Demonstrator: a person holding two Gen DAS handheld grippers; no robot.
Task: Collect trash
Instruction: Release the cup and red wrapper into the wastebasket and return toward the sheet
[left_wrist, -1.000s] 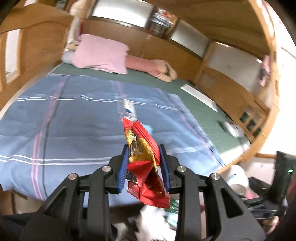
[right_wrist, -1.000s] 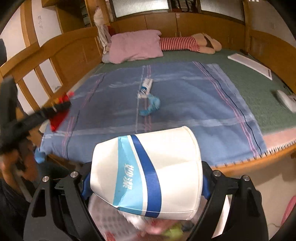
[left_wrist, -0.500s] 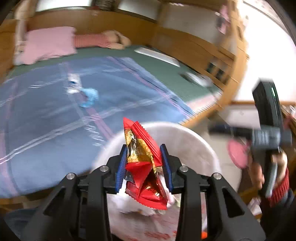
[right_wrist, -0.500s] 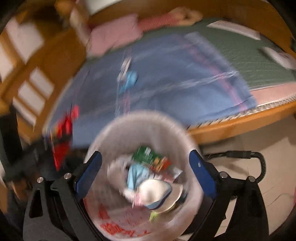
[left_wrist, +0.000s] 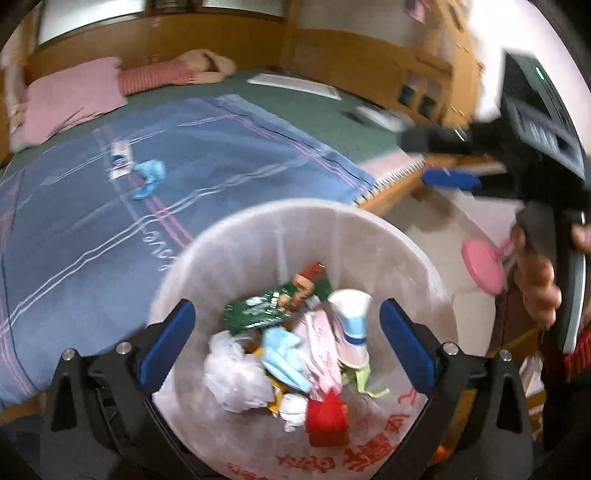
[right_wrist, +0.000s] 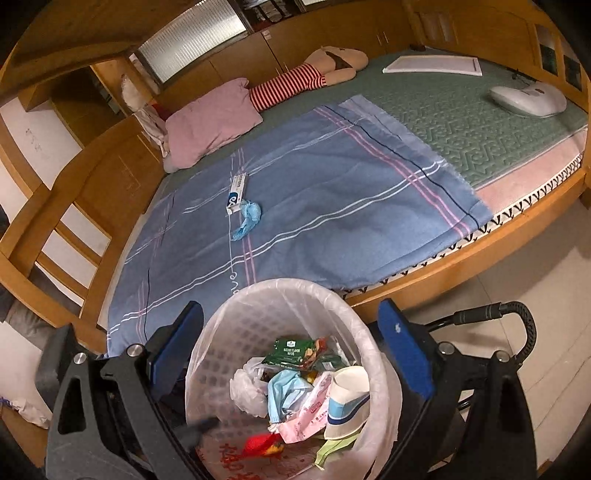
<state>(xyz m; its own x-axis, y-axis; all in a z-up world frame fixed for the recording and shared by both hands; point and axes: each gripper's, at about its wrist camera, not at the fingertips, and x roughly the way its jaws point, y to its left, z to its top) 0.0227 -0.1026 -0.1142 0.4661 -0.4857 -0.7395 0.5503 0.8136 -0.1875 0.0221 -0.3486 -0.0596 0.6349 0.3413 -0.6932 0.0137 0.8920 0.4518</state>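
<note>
With both the left gripper (left_wrist: 286, 334) and right gripper (right_wrist: 290, 343) hanging over the lined bin (right_wrist: 236, 306), jaws spread and holding nothing, a red wrapper (left_wrist: 327, 419) and paper cup (right_wrist: 347, 402) already lie inside it. Beyond the bin, a blue glove (right_wrist: 248, 218) and a toothpaste box (right_wrist: 235, 194) beside it remain on the blue bedsheet (right_wrist: 332, 192). Past them, a pink pillow (right_wrist: 210, 123) lies near the wooden headboard (right_wrist: 258, 51).

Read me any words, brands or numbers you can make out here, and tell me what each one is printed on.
Green snack packet in the trash bin: white lettering, too small to read.
Bin liner: large red characters, cut off and blurred.
Blue blanket: white cursive stitching, unreadable.
Blue-and-white tube on the blanket: print too small.
Pink wrapper: print unreadable.
</note>
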